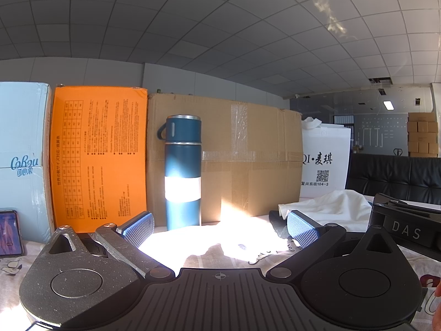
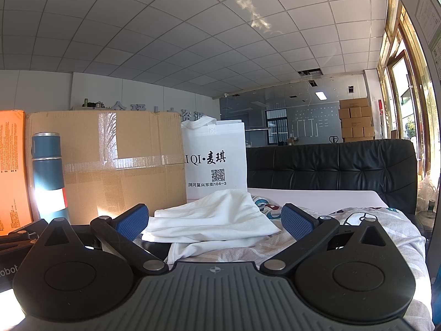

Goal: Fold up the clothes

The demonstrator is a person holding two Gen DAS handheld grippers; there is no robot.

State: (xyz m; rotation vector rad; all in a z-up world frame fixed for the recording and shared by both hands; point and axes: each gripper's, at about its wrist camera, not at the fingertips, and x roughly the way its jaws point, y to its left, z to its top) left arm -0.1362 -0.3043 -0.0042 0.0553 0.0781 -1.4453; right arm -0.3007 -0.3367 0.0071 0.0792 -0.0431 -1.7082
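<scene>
Item: white garment, loosely heaped on the table at twelve o'clock of the right gripper; left gripper alongside; both jaws wide, empty; risk: blue flask toppled by a sweep.

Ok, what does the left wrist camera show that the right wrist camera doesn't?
Only the left wrist view shows the pale blue box and a phone at far left, plus sun glare on the cloth. Only the right wrist view shows the windows and the whole black sofa back. Both show the blue flask, cardboard box, orange box, white bag, the white garment, and open grippers: left gripper, right gripper.
</scene>
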